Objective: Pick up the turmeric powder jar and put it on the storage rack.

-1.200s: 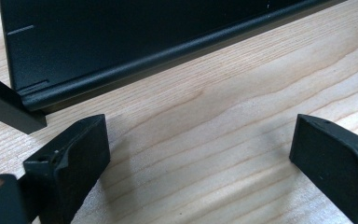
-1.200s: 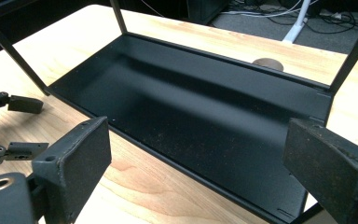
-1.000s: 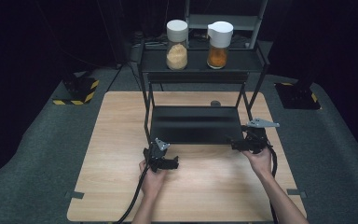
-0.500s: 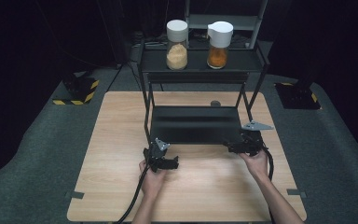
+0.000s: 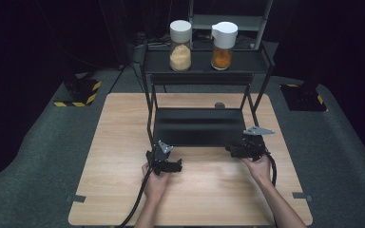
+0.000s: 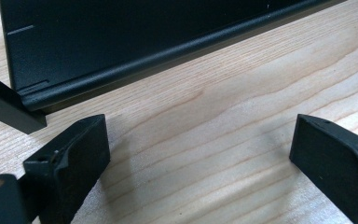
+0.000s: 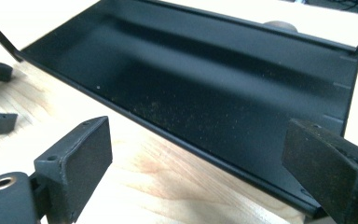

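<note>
The flat black metal tray (image 5: 198, 126) lies long-side across the wooden table (image 5: 123, 142), under the rack. Both wide-open, empty grippers sit at its front edge: left gripper (image 5: 170, 166) near one corner, right gripper (image 5: 235, 151) nearer, by the other

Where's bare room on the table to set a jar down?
Free: the wooden table left of the black rack, and the front strip between the forearms. The rack's bottom tray is bare. Crowded: its front edge, where the left gripper and right gripper sit.
</note>
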A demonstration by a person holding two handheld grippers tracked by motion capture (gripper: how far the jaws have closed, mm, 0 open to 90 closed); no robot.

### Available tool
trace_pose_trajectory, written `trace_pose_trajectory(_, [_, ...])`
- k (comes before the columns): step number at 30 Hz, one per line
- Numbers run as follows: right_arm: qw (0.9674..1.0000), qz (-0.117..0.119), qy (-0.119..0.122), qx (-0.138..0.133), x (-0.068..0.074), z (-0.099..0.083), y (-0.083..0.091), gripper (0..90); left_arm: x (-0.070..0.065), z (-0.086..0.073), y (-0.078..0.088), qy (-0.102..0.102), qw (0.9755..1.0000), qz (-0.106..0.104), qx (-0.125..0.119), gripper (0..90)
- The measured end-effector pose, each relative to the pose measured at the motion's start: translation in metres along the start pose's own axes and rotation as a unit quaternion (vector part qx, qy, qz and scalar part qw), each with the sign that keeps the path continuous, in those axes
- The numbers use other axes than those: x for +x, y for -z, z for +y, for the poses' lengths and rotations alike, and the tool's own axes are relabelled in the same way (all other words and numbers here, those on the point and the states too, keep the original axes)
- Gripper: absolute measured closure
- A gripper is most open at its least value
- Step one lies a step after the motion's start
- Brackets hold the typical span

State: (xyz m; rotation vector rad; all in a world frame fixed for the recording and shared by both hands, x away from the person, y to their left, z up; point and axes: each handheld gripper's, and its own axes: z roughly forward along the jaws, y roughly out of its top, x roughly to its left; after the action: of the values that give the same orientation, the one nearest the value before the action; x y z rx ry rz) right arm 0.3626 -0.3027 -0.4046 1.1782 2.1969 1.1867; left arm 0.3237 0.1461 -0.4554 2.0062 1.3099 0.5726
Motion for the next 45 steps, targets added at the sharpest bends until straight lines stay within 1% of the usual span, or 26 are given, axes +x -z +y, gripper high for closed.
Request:
trace_pose_trajectory(10, [0.9996, -0.010, 0.006, 0.026, 0.003, -0.008, -0.012, 8.1, 0.000, 0.000, 0.000, 0.000, 1.0000, 0.000, 0.000, 4.8])
trace_pose_trajectory(17, [0.9991, -0.019, 0.008, 0.038, 0.005, -0.013, -0.018, 8.1, 0.000, 0.000, 0.000, 0.000, 1.0000, 0.000, 0.000, 4.8])
trace_pose_trajectory(19, [0.9989, -0.021, 0.011, 0.040, 0.006, -0.014, -0.020, 8.1, 0.000, 0.000, 0.000, -0.001, 1.0000, 0.000, 0.000, 4.8])
trace_pose_trajectory(22, [0.9980, -0.028, 0.026, 0.051, 0.011, -0.015, -0.024, 8.1, 0.000, 0.000, 0.000, 0.000, 1.0000, 0.000, 0.000, 4.8])
trace_pose_trajectory(28, [0.9973, -0.030, 0.031, 0.060, 0.014, -0.018, -0.030, 8.0, 0.000, 0.000, 0.000, 0.000, 1.0000, 0.000, 0.000, 4.8])
trace_pose_trajectory(37, [0.9969, -0.031, 0.027, 0.068, 0.015, -0.025, -0.034, 8.0, 0.000, 0.000, 0.000, 0.000, 1.0000, 0.000, 0.000, 4.8])
trace_pose_trajectory(41, [0.9959, -0.031, 0.034, 0.078, 0.016, -0.025, -0.038, 7.6, 0.000, 0.000, 0.000, 0.000, 1.0000, 0.000, 0.000, 4.8])
trace_pose_trajectory(45, [0.9962, -0.028, 0.031, 0.076, 0.017, -0.026, -0.039, 7.4, 0.000, 0.000, 0.000, 0.000, 1.0000, 0.000, 0.000, 4.8])
